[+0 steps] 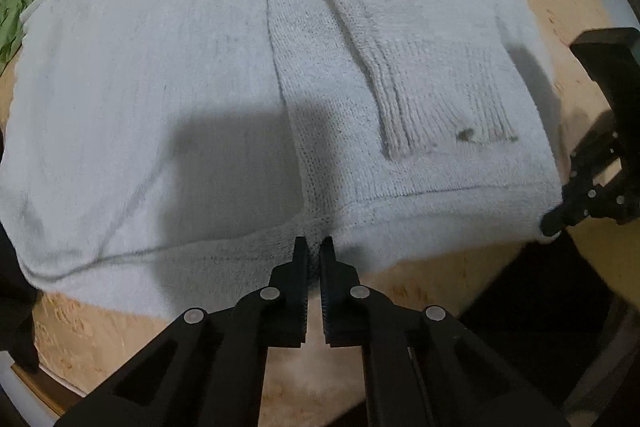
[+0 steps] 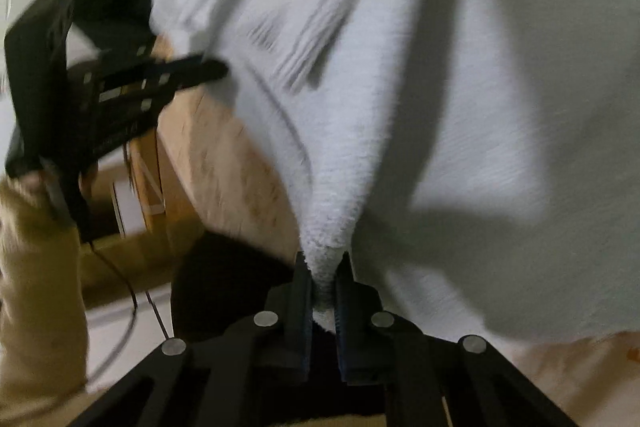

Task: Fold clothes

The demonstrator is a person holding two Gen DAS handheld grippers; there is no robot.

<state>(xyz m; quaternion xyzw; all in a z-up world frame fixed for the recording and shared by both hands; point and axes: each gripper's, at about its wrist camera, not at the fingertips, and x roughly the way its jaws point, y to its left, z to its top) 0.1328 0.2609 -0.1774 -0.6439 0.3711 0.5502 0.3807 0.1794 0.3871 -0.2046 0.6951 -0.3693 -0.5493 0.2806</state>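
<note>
A white knit sweater lies spread on a round cork-coloured table. One sleeve is folded across its body, ending in a ribbed cuff. My left gripper stands at the near hem, its fingers pinched on the fabric edge. The right gripper shows at the sweater's right hem corner. In the right wrist view, which is motion-blurred, my right gripper is shut on a bunched corner of the sweater, lifted off the table. The left gripper touches the hem at the upper left.
A crumpled green cloth lies at the table's far left edge. A hand and beige sleeve hold the left gripper's handle. The table edge runs just behind the hem, with dark floor beyond.
</note>
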